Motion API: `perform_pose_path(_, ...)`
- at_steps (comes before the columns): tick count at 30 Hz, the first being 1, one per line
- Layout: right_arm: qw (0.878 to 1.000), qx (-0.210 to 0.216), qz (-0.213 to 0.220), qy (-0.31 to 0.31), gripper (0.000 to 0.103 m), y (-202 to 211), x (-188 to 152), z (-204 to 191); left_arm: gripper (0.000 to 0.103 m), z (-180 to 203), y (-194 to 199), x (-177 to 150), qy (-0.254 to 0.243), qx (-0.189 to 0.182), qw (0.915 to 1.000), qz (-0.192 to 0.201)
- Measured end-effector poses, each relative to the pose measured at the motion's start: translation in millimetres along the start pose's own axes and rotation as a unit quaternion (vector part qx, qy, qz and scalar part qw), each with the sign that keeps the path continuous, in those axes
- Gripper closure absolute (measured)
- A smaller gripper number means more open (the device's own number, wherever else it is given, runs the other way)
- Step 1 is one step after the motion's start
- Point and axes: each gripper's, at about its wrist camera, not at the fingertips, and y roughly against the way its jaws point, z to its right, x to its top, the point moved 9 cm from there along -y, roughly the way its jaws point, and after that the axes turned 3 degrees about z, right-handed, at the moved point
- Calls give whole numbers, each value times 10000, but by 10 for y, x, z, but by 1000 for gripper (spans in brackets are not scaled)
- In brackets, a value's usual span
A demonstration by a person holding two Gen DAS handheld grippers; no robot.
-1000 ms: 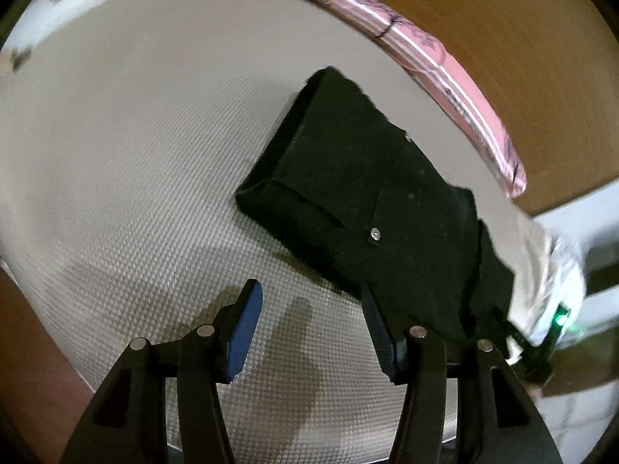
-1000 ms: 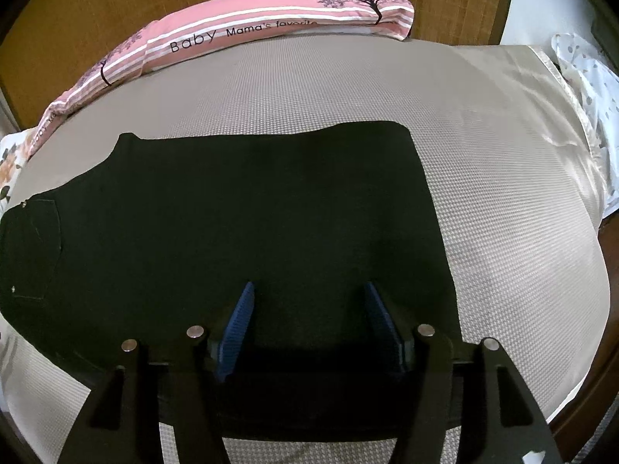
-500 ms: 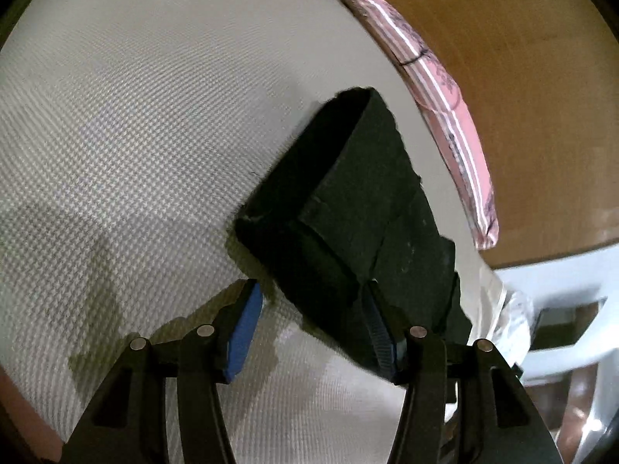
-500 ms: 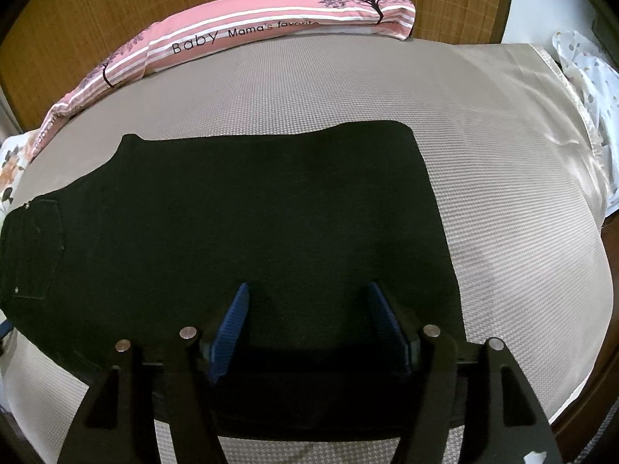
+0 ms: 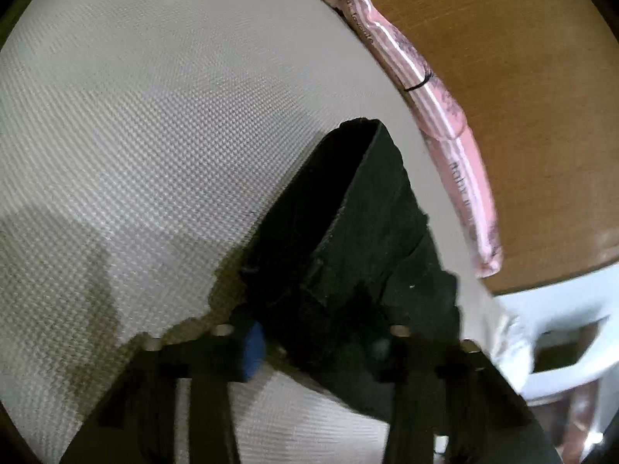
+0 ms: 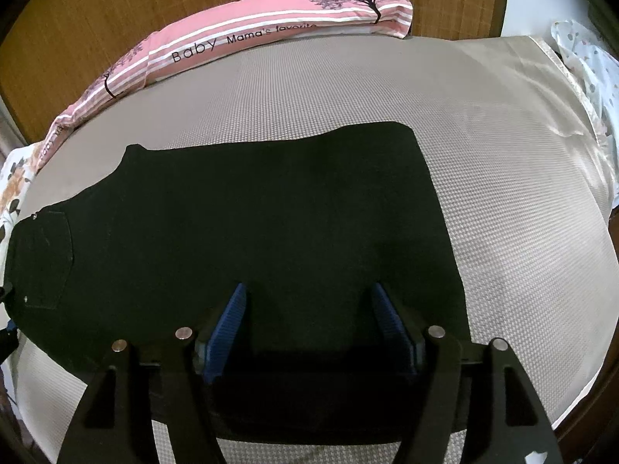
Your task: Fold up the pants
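Black pants (image 6: 271, 208) lie flat on the bed, folded lengthwise, waist and back pocket at the left, leg ends at the right. My right gripper (image 6: 309, 321) is open, low over the pants' near edge, jaws apart on either side of the cloth. In the left wrist view the waist end of the pants (image 5: 348, 232) stands up close to the camera. My left gripper (image 5: 317, 344) is open and its jaws straddle the waist corner; the right finger is hidden against the dark cloth.
A beige textured bed cover (image 6: 503, 232) lies under everything. A pink striped pillow (image 6: 271, 34) lies along the wooden headboard (image 6: 116, 7). White spotted cloth (image 6: 588, 62) sits at the far right bed edge. White furniture (image 5: 561, 328) stands beside the bed.
My left gripper has moved forward and down onto the waist corner, which now sits between its jaws. My right gripper has hardly moved.
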Motion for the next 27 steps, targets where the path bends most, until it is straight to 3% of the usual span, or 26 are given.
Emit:
perform_pose_path(4, 9998, 100, -16, -147, 37, 13, 8, 31, 79, 238, 135, 14, -372, -3, 9990, 267)
perform_pose_path(11, 9955, 446, 48, -833, 38, 131, 105, 170, 80, 1272, 407, -59, -1603, -336, 9845, 624)
perform_pose_path(18, 9851, 700, 558, -1471, 38, 432, 330, 412, 80, 2531, 371, -557, -2931, -986, 9502, 393)
perform_pose_path(23, 9730, 939, 758, -1969, 38, 599, 409, 662, 80, 3254, 61, -1223, -3658, -1420, 9196, -213)
perform_pose_path(27, 9622, 1142, 891, -2305, 38, 695, 454, 825, 80, 3475, -301, -1745, -3978, -1523, 9012, -804)
